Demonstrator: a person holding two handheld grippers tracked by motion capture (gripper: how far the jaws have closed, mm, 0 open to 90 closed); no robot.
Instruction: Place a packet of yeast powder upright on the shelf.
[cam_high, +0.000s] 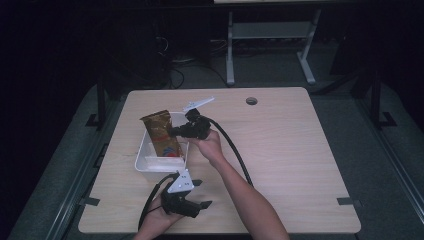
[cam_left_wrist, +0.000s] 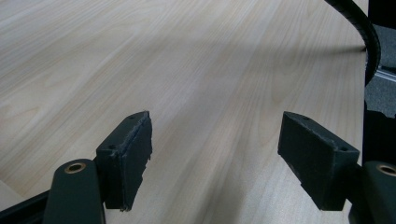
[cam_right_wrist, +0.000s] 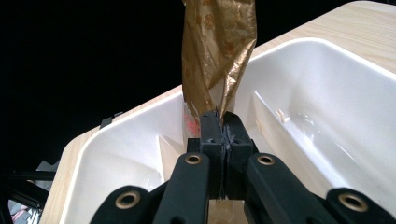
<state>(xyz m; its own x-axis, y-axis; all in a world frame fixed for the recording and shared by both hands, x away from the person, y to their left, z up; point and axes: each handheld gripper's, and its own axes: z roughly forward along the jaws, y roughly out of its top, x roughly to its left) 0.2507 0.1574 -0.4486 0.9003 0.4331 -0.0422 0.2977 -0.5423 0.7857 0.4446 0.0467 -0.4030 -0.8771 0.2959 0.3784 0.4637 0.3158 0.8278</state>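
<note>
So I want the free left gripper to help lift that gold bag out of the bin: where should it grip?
Probably the flat top edge of the gold bag, from above: it stands upright, clear of the white bin walls, while the right gripper already pinches its side. The left gripper is open.

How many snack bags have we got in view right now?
1. A gold snack bag stands upright in the white bin, pinched by the right gripper. The bin's wall and the bag hide part of the inside, so others could be hidden.
</note>
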